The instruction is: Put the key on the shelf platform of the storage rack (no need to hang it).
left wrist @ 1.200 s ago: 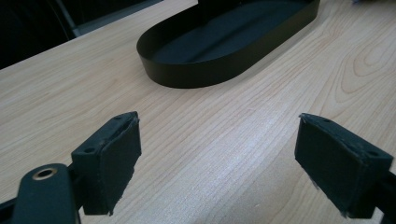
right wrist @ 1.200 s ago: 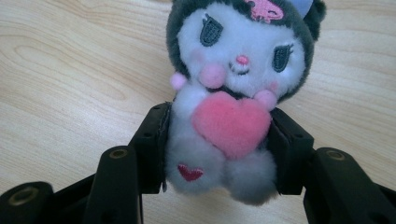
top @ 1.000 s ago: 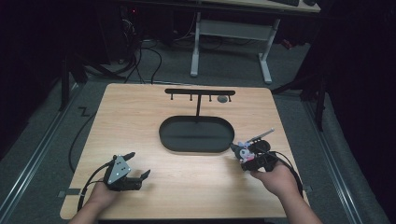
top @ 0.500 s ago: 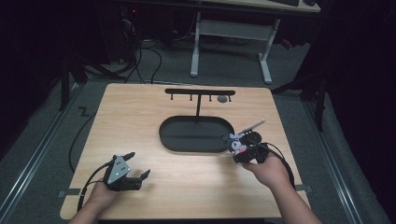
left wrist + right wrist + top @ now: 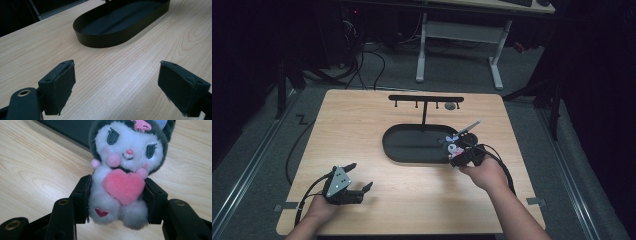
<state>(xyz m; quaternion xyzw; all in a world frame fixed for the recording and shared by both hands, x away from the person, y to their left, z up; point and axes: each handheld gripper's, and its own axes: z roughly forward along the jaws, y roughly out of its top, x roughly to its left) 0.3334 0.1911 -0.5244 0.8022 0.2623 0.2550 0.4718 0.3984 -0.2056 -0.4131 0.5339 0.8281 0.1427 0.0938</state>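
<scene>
Two grippers: you hold one in each hand over the pale wooden table (image 5: 362, 130).
Left gripper (image 5: 360, 189): your left hand (image 5: 319, 207) keeps it low at the table's near left corner, just as in both earlier frames; its jaws point right and away from you and stand spread wide over bare wood, nothing between the pads (image 5: 60, 86).
Right gripper (image 5: 455, 148): your right forearm reaches in from the lower right, and your right hand (image 5: 484, 172) holds the tool at the right end of the black oval metal tray (image 5: 397, 150); its jaws pinch the toy's body from both sides.
Small white plush toy with a dark hood and a pink heart (image 5: 125, 167): clamped upright between the right jaws, facing that gripper's camera, above the wood just beside the tray's wall.
Black T-shaped hook rack (image 5: 424, 100): stands at the tray's far side.
Change from earlier frames: your right hand has carried the toy leftward and slightly away from you, from the table's right edge to the tray's right end.
</scene>
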